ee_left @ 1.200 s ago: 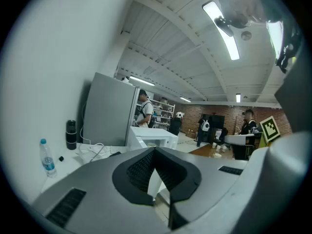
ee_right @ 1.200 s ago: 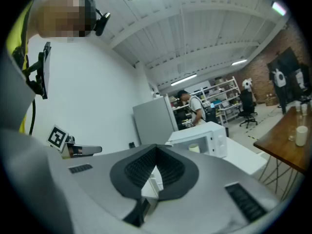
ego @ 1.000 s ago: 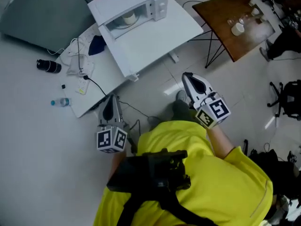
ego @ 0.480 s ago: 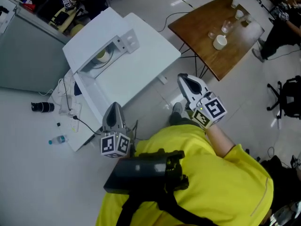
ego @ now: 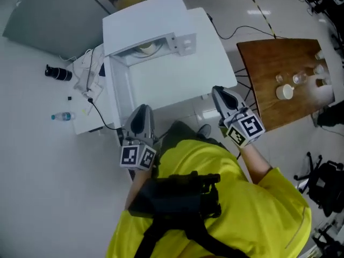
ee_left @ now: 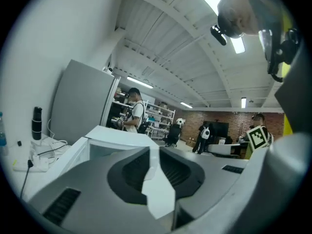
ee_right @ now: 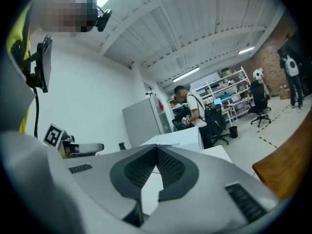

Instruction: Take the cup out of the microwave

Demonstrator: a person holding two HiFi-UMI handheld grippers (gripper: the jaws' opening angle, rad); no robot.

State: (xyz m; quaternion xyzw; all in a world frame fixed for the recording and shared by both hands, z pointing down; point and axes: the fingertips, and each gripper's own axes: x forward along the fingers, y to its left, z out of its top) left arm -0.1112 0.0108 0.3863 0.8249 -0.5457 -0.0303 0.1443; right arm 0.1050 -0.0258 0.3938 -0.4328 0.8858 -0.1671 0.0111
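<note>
A white microwave (ego: 145, 23) stands at the far end of a white table (ego: 183, 79). Its door (ego: 117, 87) is swung open to the left. Inside the cavity sits a pale cup (ego: 146, 48), partly hidden by the top edge. My left gripper (ego: 141, 120) hovers at the table's near left corner, well short of the microwave. Its jaws are just starting to part and nothing is between them. My right gripper (ego: 223, 97) is over the table's near right corner, shut and empty. In the left gripper view the microwave (ee_left: 114, 139) lies straight ahead.
A brown wooden table (ego: 274, 69) with small glasses and a white mug (ego: 284, 92) stands to the right. On the floor at left lie cables (ego: 88, 71), a black cylinder (ego: 58, 72) and a water bottle (ego: 63, 116). A grey cabinet (ego: 54, 12) stands behind them.
The person has stepped up to the white table. Both grippers have come forward from over the floor to its near edge. The microwave now faces me more squarely.
</note>
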